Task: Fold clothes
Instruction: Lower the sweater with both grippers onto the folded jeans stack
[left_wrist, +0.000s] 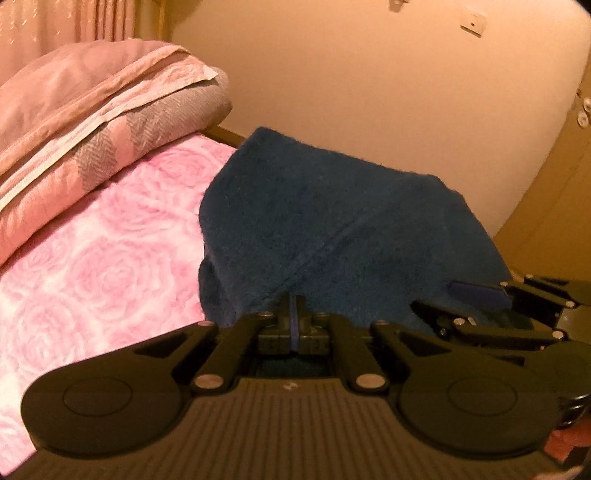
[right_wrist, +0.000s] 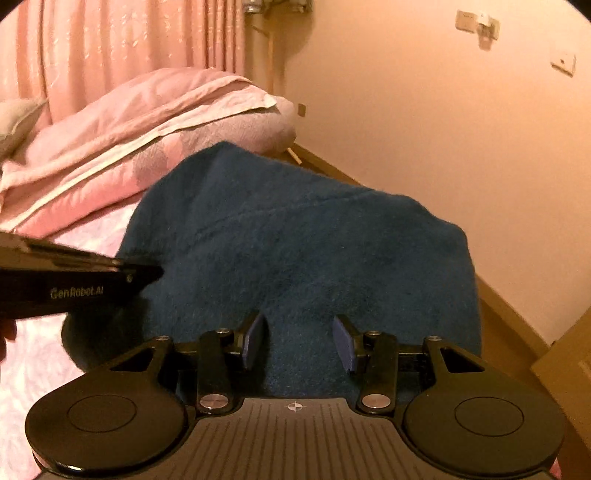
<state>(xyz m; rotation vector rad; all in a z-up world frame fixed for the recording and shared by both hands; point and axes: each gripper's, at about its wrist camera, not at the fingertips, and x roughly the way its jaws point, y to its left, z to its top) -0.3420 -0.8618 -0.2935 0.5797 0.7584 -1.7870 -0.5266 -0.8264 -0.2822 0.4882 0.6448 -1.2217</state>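
Dark blue fleece garment (left_wrist: 332, 229) lies in a mound on the bed, over the pink rose-patterned bedspread (left_wrist: 92, 258), close to the bed's wooden edge (right_wrist: 495, 295) by the wall. In the left wrist view it fills the centre and runs toward 2 o'clock; a seam crosses it diagonally. The left gripper (left_wrist: 293, 321) has its jaws pressed together, and whether a fold of the fleece is caught between them cannot be told. At 3 o'clock in that view sits the right gripper (left_wrist: 476, 295), low over the cloth. In the right wrist view its jaws are spread, both blue pads (right_wrist: 255, 339) bare, with the fleece lying under and between them but not pinched. The left gripper's black body enters that view at 9 o'clock. A stack of folded pink and grey bedding (left_wrist: 92, 122) rests at 10 o'clock, just beside the garment, with a pink curtain (right_wrist: 129, 44) behind.
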